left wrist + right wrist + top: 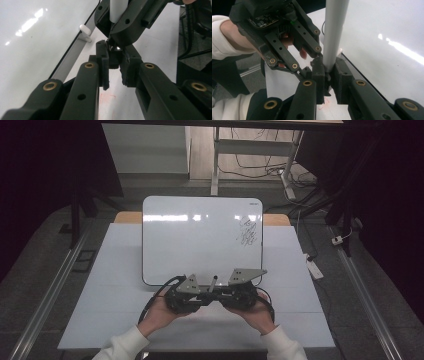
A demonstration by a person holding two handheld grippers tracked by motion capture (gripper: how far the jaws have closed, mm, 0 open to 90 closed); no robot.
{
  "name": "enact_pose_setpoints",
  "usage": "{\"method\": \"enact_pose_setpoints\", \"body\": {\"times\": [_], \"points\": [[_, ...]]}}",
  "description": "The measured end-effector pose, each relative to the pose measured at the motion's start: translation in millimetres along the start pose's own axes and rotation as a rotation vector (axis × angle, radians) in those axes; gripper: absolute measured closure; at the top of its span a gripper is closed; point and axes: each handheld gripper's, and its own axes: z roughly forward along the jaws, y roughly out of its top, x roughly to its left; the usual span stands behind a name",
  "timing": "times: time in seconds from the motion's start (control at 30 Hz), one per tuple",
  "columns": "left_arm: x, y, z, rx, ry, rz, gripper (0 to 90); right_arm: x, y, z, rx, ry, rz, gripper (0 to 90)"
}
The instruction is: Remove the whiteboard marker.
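A white marker (334, 32) stands upright between the two grippers, just in front of the whiteboard (200, 235). My right gripper (328, 75) is shut on the marker's white barrel near its lower end. My left gripper (115, 72) comes in from the opposite side and is shut on a small black piece (113, 61) at the marker's bottom, apparently its cap. In the high view the left gripper (207, 296) and the right gripper (222, 295) meet tip to tip with the marker (213, 282) rising above them. A black scribble (248, 231) marks the board's right side.
The whiteboard lies flat on a white table (110, 285), its near edge right behind the grippers. A small white peg (85, 31) sits on the board's frame. Metal rails (50, 295) run along both sides of the table. Table legs and cables (270, 170) are behind it.
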Motion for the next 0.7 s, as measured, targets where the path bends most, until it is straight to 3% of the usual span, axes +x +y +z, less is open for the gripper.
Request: {"method": "enact_pose_setpoints", "body": {"times": [0.17,0.23,0.33,0.5,0.7], "points": [[4.5,-1.1,-0.9,-0.034,-0.024,-0.037,74.8,0.3,-1.9,-0.7,-0.031,-0.010,0.004,80.5],[6.1,-1.7,-1.3,-0.035,-0.027,-0.046,66.5,-0.5,-2.9,-1.5,-0.048,-0.031,0.008,80.6],[7.1,-3.1,-1.2,-0.039,-0.017,-0.049,63.7,-2.7,-4.2,-4.2,-0.071,-0.042,0.026,80.6],[8.4,-5.5,0.3,-0.060,-0.026,-0.051,76.3,-3.7,-5.1,-5.8,-0.096,-0.033,0.046,80.5],[7.4,-4.9,-0.6,-0.053,-0.016,-0.034,78.1,-5.6,-6.4,-6.0,-0.105,-0.024,0.056,79.5]]}}
